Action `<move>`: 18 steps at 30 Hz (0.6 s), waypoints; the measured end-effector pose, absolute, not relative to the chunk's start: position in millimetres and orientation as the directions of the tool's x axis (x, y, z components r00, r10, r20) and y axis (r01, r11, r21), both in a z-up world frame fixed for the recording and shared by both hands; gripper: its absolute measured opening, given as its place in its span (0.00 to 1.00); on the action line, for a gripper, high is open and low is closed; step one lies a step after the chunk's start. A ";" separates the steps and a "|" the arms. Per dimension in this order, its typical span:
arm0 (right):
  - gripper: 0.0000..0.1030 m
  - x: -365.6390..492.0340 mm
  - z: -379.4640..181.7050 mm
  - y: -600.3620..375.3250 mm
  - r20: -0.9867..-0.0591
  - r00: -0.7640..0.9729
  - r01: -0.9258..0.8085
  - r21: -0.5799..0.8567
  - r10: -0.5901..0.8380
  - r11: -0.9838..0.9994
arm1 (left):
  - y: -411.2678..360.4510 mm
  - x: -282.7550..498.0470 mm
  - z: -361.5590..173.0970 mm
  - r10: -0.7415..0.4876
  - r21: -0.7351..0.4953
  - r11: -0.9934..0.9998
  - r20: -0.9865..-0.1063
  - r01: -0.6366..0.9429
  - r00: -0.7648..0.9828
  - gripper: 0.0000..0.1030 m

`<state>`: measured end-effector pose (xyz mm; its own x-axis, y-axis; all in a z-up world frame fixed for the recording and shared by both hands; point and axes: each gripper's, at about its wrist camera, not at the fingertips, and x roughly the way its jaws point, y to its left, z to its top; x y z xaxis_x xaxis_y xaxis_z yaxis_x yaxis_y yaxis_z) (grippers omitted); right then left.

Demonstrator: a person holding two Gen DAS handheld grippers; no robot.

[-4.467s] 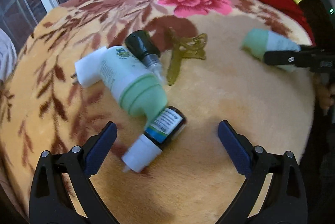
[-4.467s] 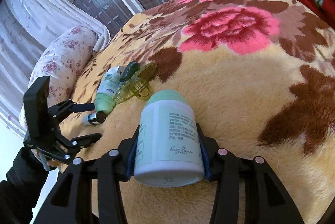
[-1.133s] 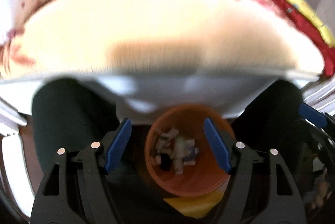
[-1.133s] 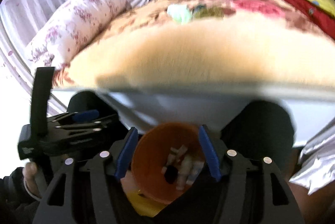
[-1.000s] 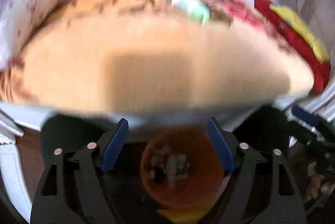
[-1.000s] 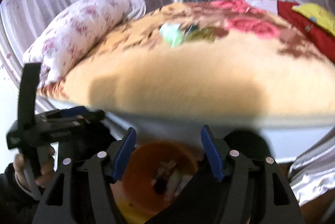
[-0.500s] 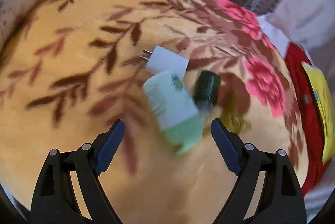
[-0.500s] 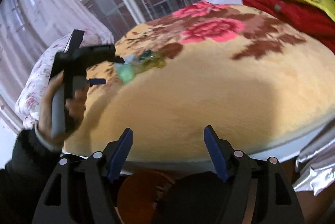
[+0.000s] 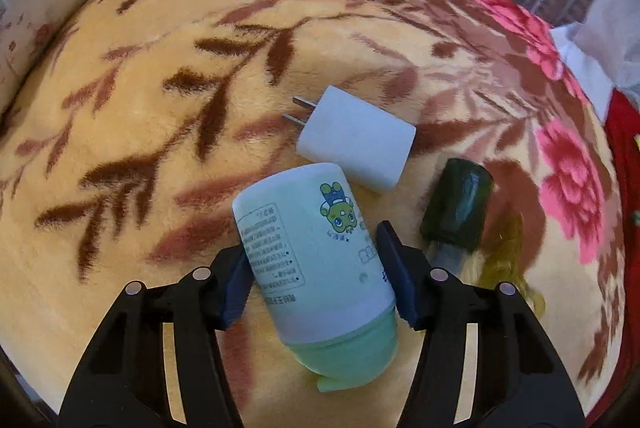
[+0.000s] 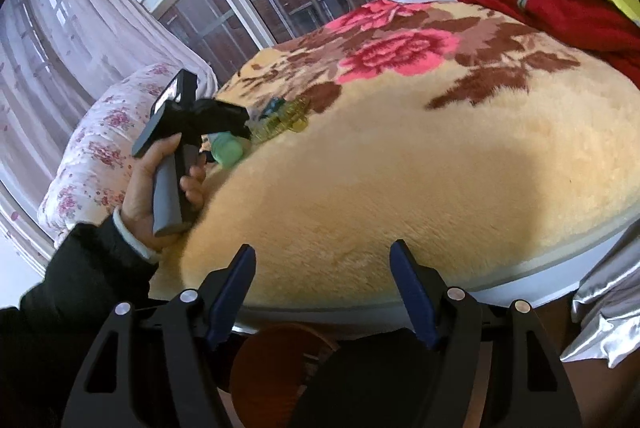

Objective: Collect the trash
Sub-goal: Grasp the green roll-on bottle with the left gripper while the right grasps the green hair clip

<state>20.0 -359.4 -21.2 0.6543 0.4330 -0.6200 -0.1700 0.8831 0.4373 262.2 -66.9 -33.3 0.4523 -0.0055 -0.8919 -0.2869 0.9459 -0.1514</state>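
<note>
Left gripper (image 9: pixel 316 280) had just been closing, jaws now narrowed around the white bottle with the green cap (image 9: pixel 316 252), blue pads (image 9: pixel 396 284) up against both sides of it. Bottle lying on its side on the fuzzy yellow floral blanket (image 9: pixel 140 100), cap end pointing back toward the camera, cartoon label facing up. Touching a white plug adapter (image 9: pixel 356 144) at its far end, 2 prongs sticking out to the left. Just to the right, a dark green bottle (image 9: pixel 456 208) on its side, and beside that a yellowish-green hair clip (image 9: pixel 504 252), partly hidden behind the gripper finger.

Right gripper (image 10: pixel 322 296) hanging at the near edge of the bed, jaws spread fairly wide, nothing between them. Below it, a bit of the orange bin (image 10: pixel 276 368), mostly hidden. Over there, left hand (image 10: pixel 160 180) wrapped around the gripper handle, black sleeve (image 10: pixel 76 276) behind it. Floral pillow (image 10: pixel 104 144) off at the left by the window.
</note>
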 end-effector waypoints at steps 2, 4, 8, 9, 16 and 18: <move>0.67 21.2 -10.4 -355.5 -0.612 0.657 -0.184 0.437 0.441 0.881 | -56.0 242.6 -21.7 -0.028 -0.149 0.964 -0.882 -0.222 0.470 0.54; 0.67 27.7 0.8 -348.7 -0.611 0.651 -0.200 0.435 0.450 0.878 | -41.1 221.0 -9.8 -0.030 -0.127 0.978 -0.868 -0.164 0.496 0.54; 0.67 67.4 19.6 -320.5 -0.637 0.611 -0.205 0.447 0.471 0.871 | 1.2 193.0 2.3 0.002 -0.058 0.993 -0.855 -0.098 0.519 0.54; 0.67 84.3 22.6 -310.4 -0.646 0.595 -0.198 0.458 0.478 0.867 | 14.5 187.8 2.7 0.047 -0.009 0.994 -0.849 -0.105 0.526 0.54; 0.67 209.6 12.9 -262.1 -0.734 0.490 0.076 0.574 0.471 0.816 | 58.8 199.9 -14.8 0.120 0.049 0.988 -0.837 -0.145 0.533 0.53; 0.65 242.8 2.2 -253.8 -0.794 0.451 0.183 0.530 0.408 0.828 | 58.4 203.9 -23.7 0.112 0.046 0.990 -0.840 -0.136 0.532 0.52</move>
